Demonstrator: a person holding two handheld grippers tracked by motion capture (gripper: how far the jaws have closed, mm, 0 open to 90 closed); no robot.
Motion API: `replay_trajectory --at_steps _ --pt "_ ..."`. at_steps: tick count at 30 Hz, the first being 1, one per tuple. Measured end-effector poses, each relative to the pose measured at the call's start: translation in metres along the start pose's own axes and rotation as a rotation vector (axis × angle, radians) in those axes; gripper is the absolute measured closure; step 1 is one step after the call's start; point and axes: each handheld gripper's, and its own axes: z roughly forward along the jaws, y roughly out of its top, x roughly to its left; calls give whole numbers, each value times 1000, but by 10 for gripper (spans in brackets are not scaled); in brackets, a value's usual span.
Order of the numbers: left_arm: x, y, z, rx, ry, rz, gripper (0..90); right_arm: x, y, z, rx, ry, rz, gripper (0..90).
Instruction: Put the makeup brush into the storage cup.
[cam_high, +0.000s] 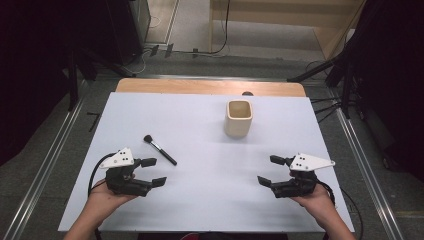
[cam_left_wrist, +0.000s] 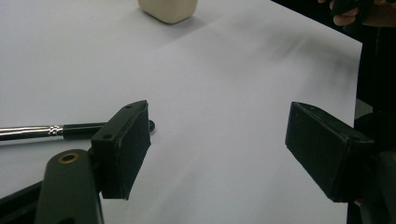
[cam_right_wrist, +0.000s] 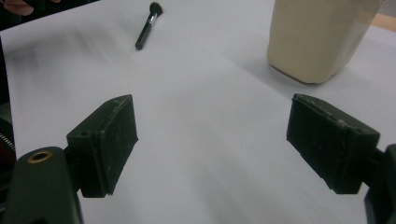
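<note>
Where the white counter (cam_high: 210, 200) spreads across the frame, everything on it sits well apart. Landmark taken: the cream cup (cam_high: 238, 118), upright, squarish mouth open, standing on the far half of the counter, right of centre.

Left claw (cam_high: 153, 172): near side of the counter, well to the near-left of the cup, held in a hand that enters from the bottom edge. Jaws spread wide, nothing between them, bare counter showing in the gap in the left gripper view.

Right claw (cam_high: 268, 170): near-right of the cup, also hand-held, grey three-cornered plate on top. Jaws wide apart, empty; the right gripper view shows plain white surface between the pads, cup ahead and to one side.

Makeup brush (cam_high: 159, 149): lying flat, left of the cup and somewhat nearer, well apart from it. Dark bristle head points away, black handle angles toward the near side. Its handle end lies just beside the left claw's outer jaw; touching or not, cannot tell. Neither claw grips it.
</note>
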Motion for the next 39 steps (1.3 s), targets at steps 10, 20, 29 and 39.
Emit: replay_trajectory --at_steps 10,20,29,39 --pt "-1 0 3 29 -6 -1 233 3 -1 1 10 2 -30 174" --pt "-1 -1 2 20 -15 2 233 3 0 1 1 13 -15 174" --pt "-1 0 2 18 -16 7 233 3 -1 2 3 18 -15 174" --pt "-1 -1 2 21 -12 10 233 3 -1 2 5 21 -13 174"
